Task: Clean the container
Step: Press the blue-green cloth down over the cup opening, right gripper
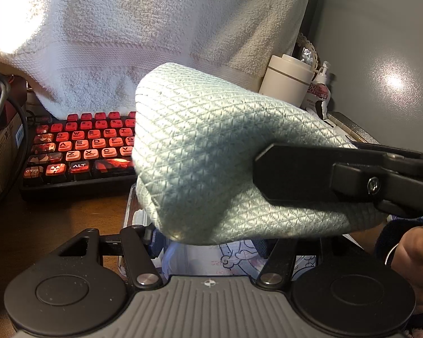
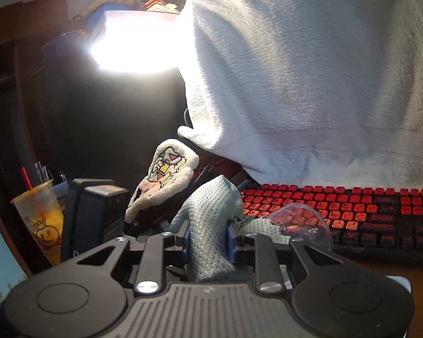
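One clear plastic container (image 1: 234, 256) sits low in the left wrist view, between the blue pads of the left gripper (image 1: 208, 246), with printed cartoon markings on its wall; most of it is hidden under the cloth. In the right wrist view only its transparent rim (image 2: 304, 222) shows, in front of the keyboard. The left jaws stand partly apart on either side of the container, but the cloth covers the pads, so a firm hold cannot be told.

One pale green waffle-weave cloth (image 1: 211, 152) bulges over the container's mouth. The right gripper (image 2: 208, 242) has its jaws nearly closed, pinching a bunched fold of this cloth (image 2: 208, 225) between its blue pads. In the left view that gripper comes in from the right edge as a black finger (image 1: 296, 174) laid against the cloth, with part of a hand (image 1: 414, 256) below it.

One red-keyed black keyboard (image 1: 81, 152) lies on the dark wooden desk (image 1: 42, 225); its right half is blocked in the left view. One large white towel (image 1: 155, 28) hangs above it, covering whatever stands behind. At the right stand one white cylindrical canister (image 1: 287, 81) and one pump bottle (image 1: 321, 87), its label unreadable. The right view shows one yellow drink cup (image 2: 42, 219) with a red straw, one plush cartoon-print sleeve cuff (image 2: 166, 180), and one glaring lamp (image 2: 132, 45) washing out its surroundings in a dim room.
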The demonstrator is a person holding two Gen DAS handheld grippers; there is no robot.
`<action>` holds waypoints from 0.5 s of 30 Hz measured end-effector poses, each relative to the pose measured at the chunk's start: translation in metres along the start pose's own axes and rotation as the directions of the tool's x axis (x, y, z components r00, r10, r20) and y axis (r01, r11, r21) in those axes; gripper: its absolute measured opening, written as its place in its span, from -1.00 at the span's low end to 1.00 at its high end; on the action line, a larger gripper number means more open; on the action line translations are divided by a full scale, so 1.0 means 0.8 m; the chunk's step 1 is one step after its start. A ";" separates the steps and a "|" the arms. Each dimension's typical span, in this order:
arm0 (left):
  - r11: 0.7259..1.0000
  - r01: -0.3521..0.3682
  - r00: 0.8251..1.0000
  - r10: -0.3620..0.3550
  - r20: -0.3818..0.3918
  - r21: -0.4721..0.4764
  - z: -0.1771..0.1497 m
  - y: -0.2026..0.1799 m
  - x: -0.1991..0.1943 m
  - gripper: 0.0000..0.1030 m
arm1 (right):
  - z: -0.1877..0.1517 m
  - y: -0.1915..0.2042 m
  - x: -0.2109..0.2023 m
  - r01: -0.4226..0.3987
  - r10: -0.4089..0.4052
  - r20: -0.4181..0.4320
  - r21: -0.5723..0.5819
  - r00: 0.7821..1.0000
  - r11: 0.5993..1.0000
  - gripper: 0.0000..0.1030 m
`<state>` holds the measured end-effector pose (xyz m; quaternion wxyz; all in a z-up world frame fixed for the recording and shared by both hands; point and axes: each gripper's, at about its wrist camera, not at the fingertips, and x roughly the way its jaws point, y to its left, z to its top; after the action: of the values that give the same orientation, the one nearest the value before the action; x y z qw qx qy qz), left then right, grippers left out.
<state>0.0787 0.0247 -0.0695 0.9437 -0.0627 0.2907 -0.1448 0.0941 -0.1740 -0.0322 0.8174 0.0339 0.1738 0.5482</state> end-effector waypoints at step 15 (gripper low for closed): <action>1.000 0.001 1.000 -0.001 0.000 -0.002 0.003 0.008 0.000 0.14 | 0.000 -0.001 0.000 0.023 -0.023 0.004 -0.001 1.000 1.000 -0.56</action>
<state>0.0816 0.0308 -0.0692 0.9436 -0.0637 0.2908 -0.1450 0.0948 -0.1739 -0.0321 0.8240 0.0327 0.1723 0.5387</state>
